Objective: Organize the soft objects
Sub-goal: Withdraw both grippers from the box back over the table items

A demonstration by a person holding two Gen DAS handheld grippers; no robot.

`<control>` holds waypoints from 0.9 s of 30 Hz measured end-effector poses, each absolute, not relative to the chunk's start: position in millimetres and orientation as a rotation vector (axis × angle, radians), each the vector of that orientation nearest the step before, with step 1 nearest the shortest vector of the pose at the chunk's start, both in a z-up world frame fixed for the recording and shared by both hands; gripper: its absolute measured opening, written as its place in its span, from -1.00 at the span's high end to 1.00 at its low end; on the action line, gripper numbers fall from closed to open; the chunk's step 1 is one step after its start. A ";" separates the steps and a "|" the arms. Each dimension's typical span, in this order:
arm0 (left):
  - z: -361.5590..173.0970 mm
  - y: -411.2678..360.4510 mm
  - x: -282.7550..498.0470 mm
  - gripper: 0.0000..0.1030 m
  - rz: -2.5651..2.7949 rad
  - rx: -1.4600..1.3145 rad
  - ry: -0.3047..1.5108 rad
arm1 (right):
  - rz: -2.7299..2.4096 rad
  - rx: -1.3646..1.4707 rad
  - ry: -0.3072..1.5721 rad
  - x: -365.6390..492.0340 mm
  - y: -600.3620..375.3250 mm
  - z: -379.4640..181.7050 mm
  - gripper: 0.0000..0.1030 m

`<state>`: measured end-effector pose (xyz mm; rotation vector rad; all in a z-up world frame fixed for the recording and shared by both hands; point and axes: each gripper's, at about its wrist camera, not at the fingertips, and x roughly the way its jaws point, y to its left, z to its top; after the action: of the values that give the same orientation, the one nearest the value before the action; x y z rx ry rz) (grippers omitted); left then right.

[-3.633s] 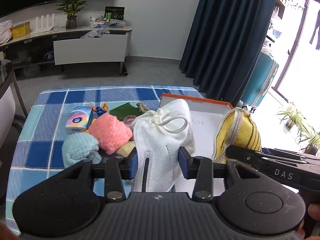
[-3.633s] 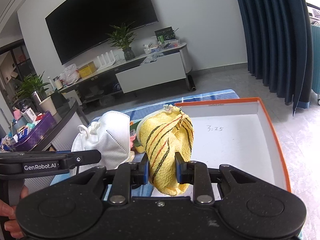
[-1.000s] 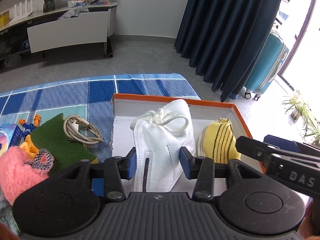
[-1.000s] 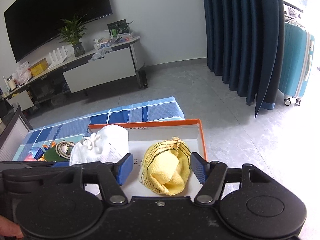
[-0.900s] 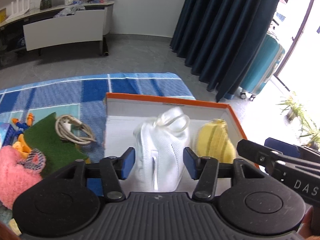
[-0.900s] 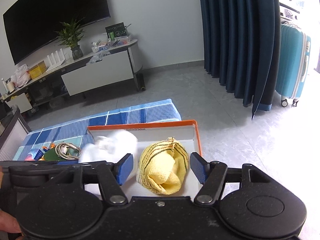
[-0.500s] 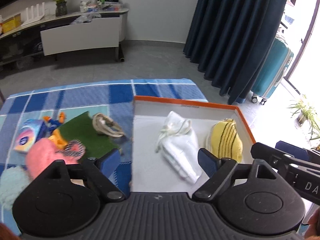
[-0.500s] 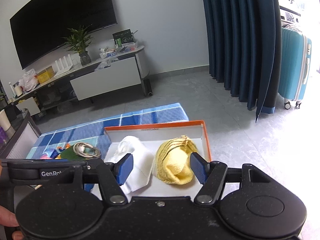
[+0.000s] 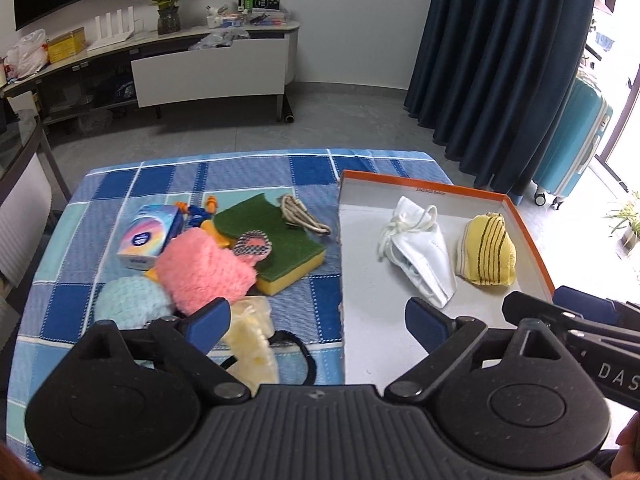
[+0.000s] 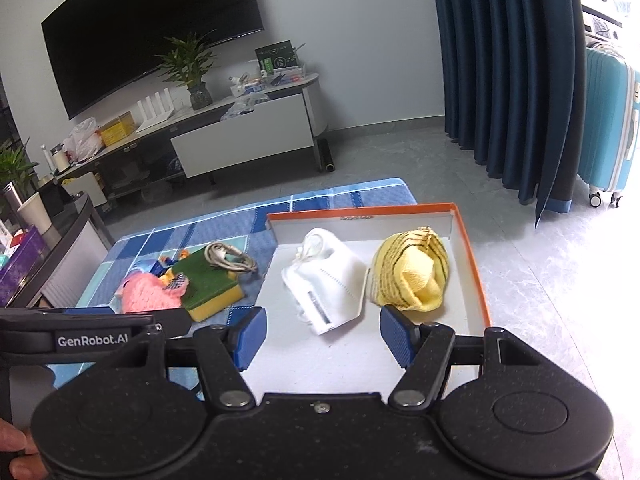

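A white face mask point(image 9: 420, 258) point(image 10: 326, 276) and a yellow striped cloth point(image 9: 486, 254) point(image 10: 412, 274) lie side by side in the orange-rimmed white box point(image 9: 528, 236) point(image 10: 474, 264). My left gripper point(image 9: 318, 322) hovers near the box's left wall, its jaws opening wide with nothing between them. My right gripper point(image 10: 322, 338) stands open above the box's near part, holding nothing. On the blue checked cloth point(image 9: 248, 168) left of the box lie a pink fluffy piece point(image 9: 202, 268) point(image 10: 146, 294), a light blue one point(image 9: 128, 306) and a green-topped sponge point(image 9: 280, 240) point(image 10: 210, 280).
A tissue pack point(image 9: 150, 236), a coiled cord point(image 9: 300, 214), a pale yellow soft piece point(image 9: 250, 334) and a black band point(image 9: 298, 354) also lie on the cloth. A TV bench point(image 10: 240, 136), dark curtains point(image 9: 492, 60) and a teal suitcase point(image 10: 608, 124) stand beyond.
My left gripper let go of the white mask, which now lies in the box, and opened wide. Both grippers pulled back and up from the box. The yellow cloth stayed where it lay.
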<state>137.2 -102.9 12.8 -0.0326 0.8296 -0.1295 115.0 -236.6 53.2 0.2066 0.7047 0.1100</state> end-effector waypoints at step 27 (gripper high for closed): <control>11.4 -45.3 107.5 -0.89 -0.037 -0.094 0.817 | 0.236 0.137 0.736 107.7 -172.0 54.2 -0.48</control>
<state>107.5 -45.3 11.4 -0.0944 0.8168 -0.0372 107.7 -172.0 54.2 0.1374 0.7359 0.2361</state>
